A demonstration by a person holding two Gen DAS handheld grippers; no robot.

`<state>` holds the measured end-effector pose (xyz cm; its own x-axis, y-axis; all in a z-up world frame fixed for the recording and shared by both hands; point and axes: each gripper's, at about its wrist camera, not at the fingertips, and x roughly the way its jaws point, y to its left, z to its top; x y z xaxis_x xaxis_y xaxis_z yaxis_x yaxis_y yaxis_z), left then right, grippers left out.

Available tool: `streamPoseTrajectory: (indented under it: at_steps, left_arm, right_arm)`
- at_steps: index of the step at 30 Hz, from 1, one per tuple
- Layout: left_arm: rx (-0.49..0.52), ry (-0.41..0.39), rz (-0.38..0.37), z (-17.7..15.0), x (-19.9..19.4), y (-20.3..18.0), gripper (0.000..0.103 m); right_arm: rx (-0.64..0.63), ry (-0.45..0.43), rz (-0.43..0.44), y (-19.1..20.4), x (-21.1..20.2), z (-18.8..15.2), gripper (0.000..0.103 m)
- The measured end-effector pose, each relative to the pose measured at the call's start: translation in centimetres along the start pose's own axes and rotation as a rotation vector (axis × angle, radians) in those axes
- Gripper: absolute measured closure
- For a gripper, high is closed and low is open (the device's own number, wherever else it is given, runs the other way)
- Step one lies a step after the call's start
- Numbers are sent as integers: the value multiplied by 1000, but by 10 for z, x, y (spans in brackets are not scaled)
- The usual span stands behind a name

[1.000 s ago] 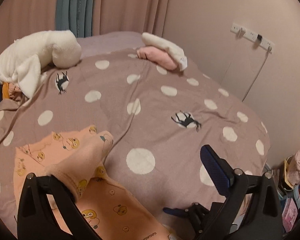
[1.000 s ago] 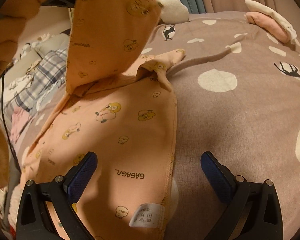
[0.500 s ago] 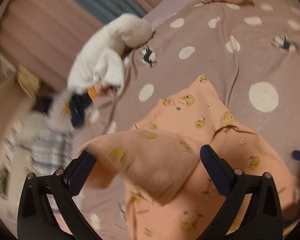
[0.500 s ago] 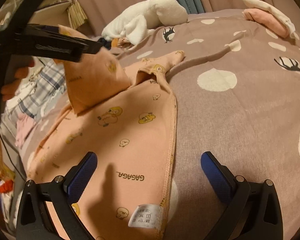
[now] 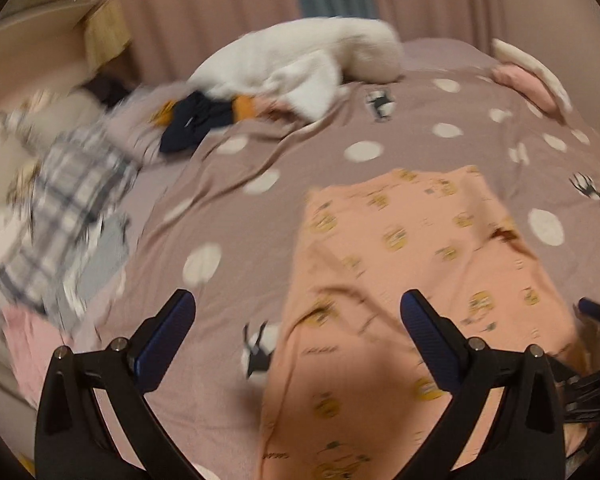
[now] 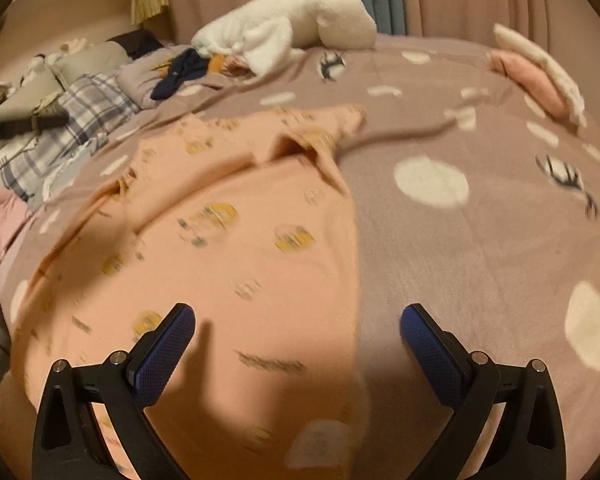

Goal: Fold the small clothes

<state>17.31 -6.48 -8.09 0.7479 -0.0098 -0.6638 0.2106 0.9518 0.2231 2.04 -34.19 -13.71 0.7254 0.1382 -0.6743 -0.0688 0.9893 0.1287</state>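
Note:
A small peach garment with yellow duck prints (image 5: 416, 264) lies flat on the mauve polka-dot bedspread (image 5: 228, 200), one side folded over its body. It also shows in the right wrist view (image 6: 236, 248). My left gripper (image 5: 298, 336) is open and empty, hovering above the garment's left edge. My right gripper (image 6: 298, 340) is open and empty, low over the garment's near right edge. Both views are blurred by motion.
A white plush blanket (image 5: 300, 68) and dark clothes (image 5: 196, 120) lie at the far side of the bed. A plaid garment pile (image 5: 60, 200) sits at the left. A folded pink and white stack (image 6: 540, 76) rests at the far right. Curtains hang behind.
My left gripper held a flap of the peach garment up, carried it across the body, let it go and opened. The flap now lies flat. My right gripper stayed open.

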Motion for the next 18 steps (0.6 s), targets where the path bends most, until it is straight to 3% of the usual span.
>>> streamPoseTrajectory:
  at_steps: [5,10,13,16,18]
  left_arm:
    - [-202,45,-131,-52,35,39,1]
    - [-231,102,-141,-77,63,51,1]
    - [-269,76,-159,-84,66,65,1]
    - [-350,88,-194,-89,71,83,1]
    - [-391,97,-233,-91,73,93,1]
  right_arm:
    - [-5,-52,114,31,7,48,0]
    - [-200,-3,88,97,51,103,1]
    - [-277,34,126,132,78,124,18]
    - [-384,103,10,161,120,138,37]
    - [-426,219,-90,166,151,135,72]
